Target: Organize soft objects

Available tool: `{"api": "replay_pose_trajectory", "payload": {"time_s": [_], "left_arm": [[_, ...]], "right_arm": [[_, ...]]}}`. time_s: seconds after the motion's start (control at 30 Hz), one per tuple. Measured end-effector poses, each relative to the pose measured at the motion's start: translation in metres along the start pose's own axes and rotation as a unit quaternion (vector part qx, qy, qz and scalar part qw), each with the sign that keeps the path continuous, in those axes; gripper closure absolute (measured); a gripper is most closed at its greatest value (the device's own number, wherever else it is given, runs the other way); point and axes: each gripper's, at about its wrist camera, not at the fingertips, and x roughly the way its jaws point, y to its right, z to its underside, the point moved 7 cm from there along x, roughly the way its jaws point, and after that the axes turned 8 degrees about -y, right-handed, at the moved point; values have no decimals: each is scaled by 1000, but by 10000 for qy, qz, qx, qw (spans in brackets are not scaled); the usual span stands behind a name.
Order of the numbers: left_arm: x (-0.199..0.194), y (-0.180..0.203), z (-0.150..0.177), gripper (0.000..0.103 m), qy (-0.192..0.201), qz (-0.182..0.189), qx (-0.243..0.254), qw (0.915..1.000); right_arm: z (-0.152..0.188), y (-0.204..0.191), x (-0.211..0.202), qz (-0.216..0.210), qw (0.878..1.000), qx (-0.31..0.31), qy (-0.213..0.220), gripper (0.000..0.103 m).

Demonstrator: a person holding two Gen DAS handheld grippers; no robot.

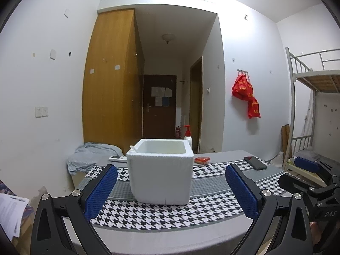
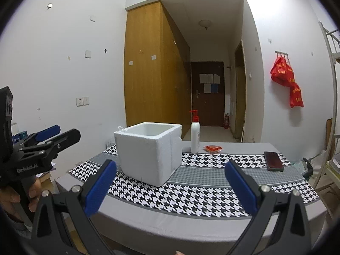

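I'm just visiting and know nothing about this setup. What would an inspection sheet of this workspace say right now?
Surface: table with a grey cover and a houndstooth runner.
Job's things: open white foam box upright on the runner; small red packet behind it, apart.
Clutter: white pump bottle, dark phone, white power strip, crumpled grey cloth.
Tools: left tool open, holding nothing; right tool open, holding nothing.
Cables: nothing seen.
Surroundings: wooden wardrobe, dark door, red bags hung on the wall, metal bunk frame.
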Motion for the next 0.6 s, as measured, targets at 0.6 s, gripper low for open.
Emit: {"api": "replay_pose_trajectory", "payload": {"time_s": [0.6], "left_arm": [[-3,1,25,1,-100,1,14,9999]], "right_arm": [[30,2,5,0,9995,189,-245,0]]}}
